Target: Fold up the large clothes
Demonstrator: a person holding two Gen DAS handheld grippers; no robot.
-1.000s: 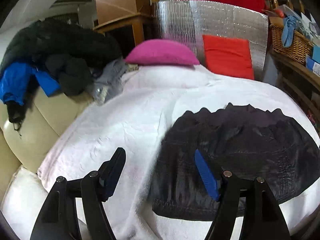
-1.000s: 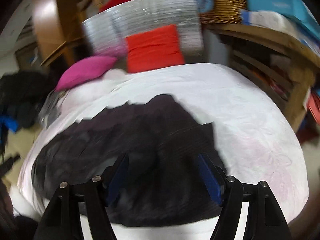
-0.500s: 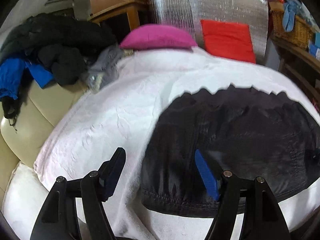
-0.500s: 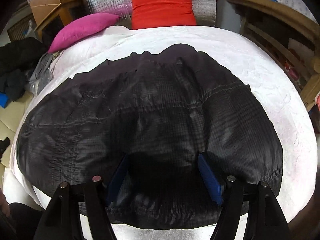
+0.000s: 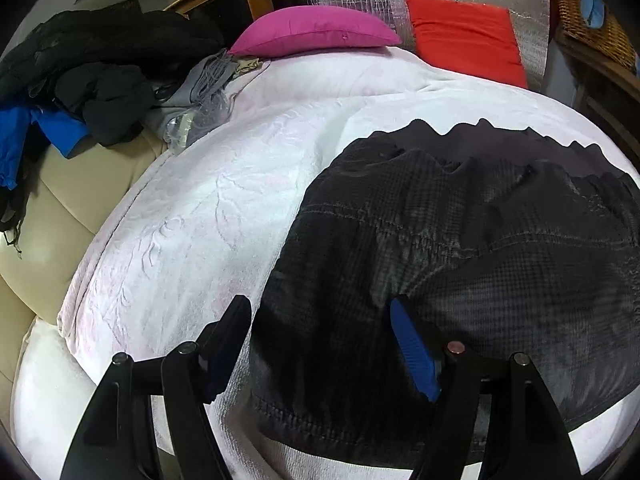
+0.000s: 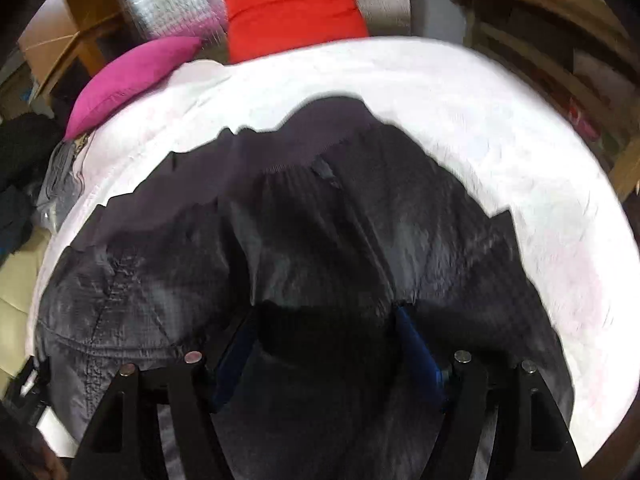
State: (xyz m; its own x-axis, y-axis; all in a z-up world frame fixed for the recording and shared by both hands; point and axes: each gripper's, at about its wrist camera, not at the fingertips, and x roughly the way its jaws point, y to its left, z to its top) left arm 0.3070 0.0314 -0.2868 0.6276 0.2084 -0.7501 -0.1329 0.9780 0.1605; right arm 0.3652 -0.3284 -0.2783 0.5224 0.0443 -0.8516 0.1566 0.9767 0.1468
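Dark garment (image 5: 460,240) lay spread flat on the white blanket (image 5: 192,216) covering the bed, toward its near side. Left gripper (image 5: 320,344) hung above the garment's left edge, jaws apart, nothing between the pads. Right gripper (image 6: 326,348) sat low over the garment's middle, jaws also apart; that view was blurred, so contact with the cloth could not be judged. Pink pillow (image 5: 316,32) and red cushion (image 5: 464,36) stood at the far end. Heap of dark clothes (image 5: 92,64) lay off to the left.

Dim, fisheye-warped; right view motion-blurred
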